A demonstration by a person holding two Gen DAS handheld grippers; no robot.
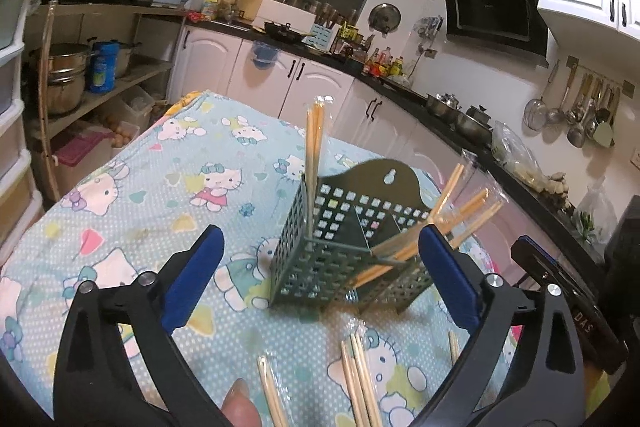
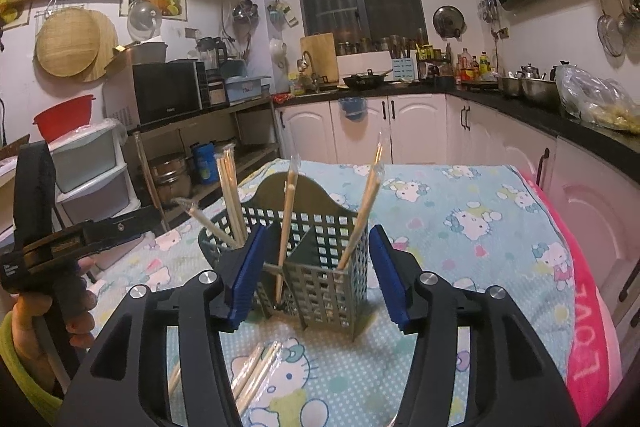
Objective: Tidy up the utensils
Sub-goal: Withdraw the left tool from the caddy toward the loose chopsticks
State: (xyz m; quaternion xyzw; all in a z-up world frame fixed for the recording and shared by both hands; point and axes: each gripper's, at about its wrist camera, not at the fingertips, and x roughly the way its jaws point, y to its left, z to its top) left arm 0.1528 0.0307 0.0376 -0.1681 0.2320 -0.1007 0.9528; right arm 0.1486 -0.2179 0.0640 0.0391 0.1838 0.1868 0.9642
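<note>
A dark green perforated utensil holder stands on the Hello Kitty tablecloth. Several plastic-wrapped chopstick pairs stand in its compartments. More wrapped chopsticks lie on the cloth in front of the holder. My left gripper is open and empty, just short of the holder. My right gripper is open and empty, its blue pads either side of the holder's front. The left gripper's body shows at the left of the right wrist view.
Kitchen counters with white cabinets run behind and to the right of the table. A shelf with pots and a microwave stands at the left. A pink towel lies along the table's right edge.
</note>
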